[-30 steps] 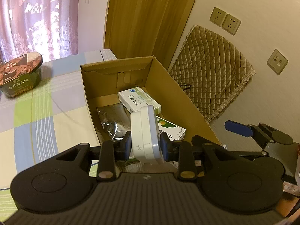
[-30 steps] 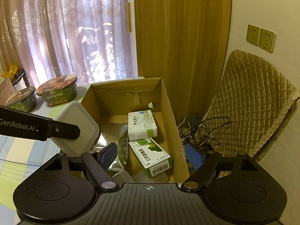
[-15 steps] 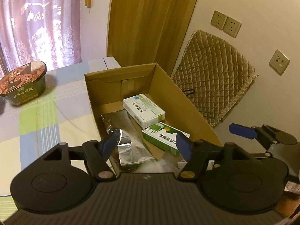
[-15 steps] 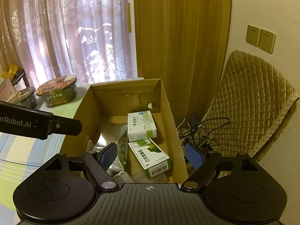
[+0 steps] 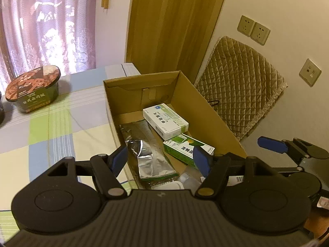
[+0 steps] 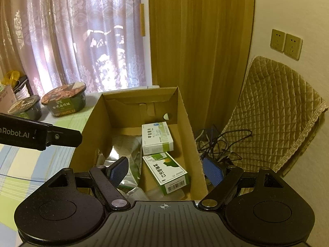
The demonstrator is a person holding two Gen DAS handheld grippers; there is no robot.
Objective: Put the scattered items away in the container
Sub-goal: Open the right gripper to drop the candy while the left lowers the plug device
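Checked bedding (image 5: 61, 127) carries an open cardboard box (image 5: 209, 111) holding a white carton (image 5: 165, 121) at 12 o'clock, a green carton (image 5: 185, 147) beneath it, and a silver pouch (image 5: 152, 160) at 9 o'clock. Both grippers hover above the box, level and empty: the left gripper (image 5: 160, 160) with jaws wide, the right gripper (image 6: 165, 170) likewise spread.

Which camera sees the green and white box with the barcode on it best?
The right wrist view. There the green and white box lies in the cardboard box fully uncovered, barcode end facing the camera. In the left wrist view the left gripper's finger covers one end, and no barcode shows.
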